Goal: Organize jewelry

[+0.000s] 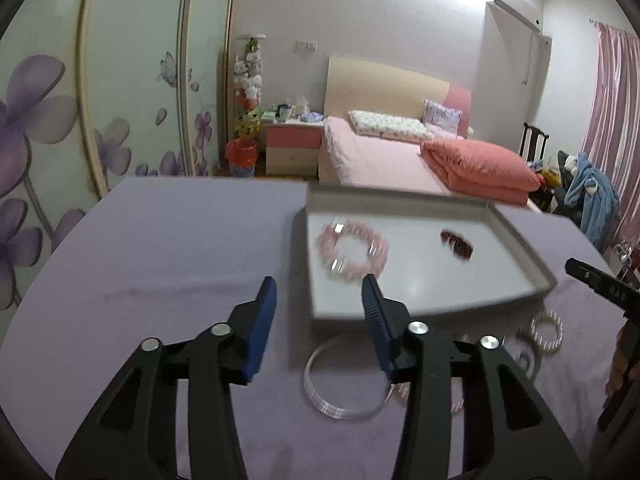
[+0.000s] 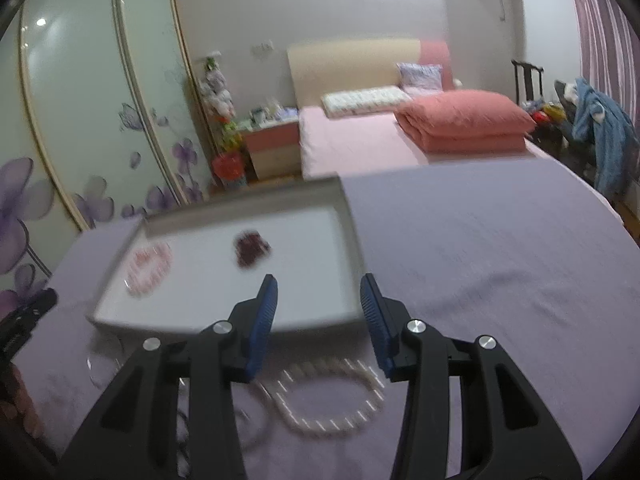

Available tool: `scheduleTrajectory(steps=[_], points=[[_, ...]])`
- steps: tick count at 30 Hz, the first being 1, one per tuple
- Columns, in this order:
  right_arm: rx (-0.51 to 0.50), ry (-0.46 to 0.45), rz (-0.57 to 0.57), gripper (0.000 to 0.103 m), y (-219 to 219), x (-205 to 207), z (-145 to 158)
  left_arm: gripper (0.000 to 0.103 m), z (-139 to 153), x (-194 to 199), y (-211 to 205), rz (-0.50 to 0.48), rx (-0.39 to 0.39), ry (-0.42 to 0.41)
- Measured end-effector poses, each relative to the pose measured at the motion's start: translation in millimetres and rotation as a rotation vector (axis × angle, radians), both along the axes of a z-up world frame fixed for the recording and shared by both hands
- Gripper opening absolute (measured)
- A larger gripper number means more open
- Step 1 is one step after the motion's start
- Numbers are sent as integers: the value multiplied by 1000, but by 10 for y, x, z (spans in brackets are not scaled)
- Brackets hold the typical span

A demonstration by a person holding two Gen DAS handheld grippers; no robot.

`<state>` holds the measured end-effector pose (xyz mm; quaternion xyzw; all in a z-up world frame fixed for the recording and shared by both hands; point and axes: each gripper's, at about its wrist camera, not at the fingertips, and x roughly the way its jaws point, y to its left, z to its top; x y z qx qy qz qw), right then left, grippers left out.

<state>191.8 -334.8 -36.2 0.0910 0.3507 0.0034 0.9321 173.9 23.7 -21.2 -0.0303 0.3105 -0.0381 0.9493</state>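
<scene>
Both grippers, left and right, stood half open and empty. The tray at 12 o'clock held 2 bracelets. I judge the next step was grasping the pearl bracelet at 6 o'clock.

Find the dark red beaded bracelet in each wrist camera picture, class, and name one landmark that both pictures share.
Left wrist view: the dark red beaded bracelet lies right of centre, in the right half of the shallow white rectangular tray.
Right wrist view: the same bracelet lies left of centre, near the middle of that tray.
Shared landmark: the pale pink beaded bracelet lying to its left in the tray.
</scene>
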Motion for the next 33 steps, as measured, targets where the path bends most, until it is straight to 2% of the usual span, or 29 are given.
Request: scheduleTrajectory(steps=[7, 9, 15, 17, 19, 25, 33], points=[[-61, 122, -7, 40, -58, -161, -350, 54, -201, -131, 76, 13, 22, 74], [-72, 144, -1, 36, -28, -141, -412, 54, -268, -195, 77, 16, 23, 87], [-125, 197, -3, 32, 47, -3, -537, 63, -332, -282, 34, -2, 51, 102], [-152, 191, 7, 25, 95, -2, -546, 65, -347, -296, 25, -8, 54, 107], [-163, 195, 18, 10, 140, 0, -545, 68, -371, -295, 2, -17, 54, 116], [-143, 187, 14, 10, 82, -48, -557, 82, -453, -288, -102, -55, 63, 154], [-146, 180, 17, 10, 63, -86, -555, 87, -590, -146, -326, -105, 117, 246]])
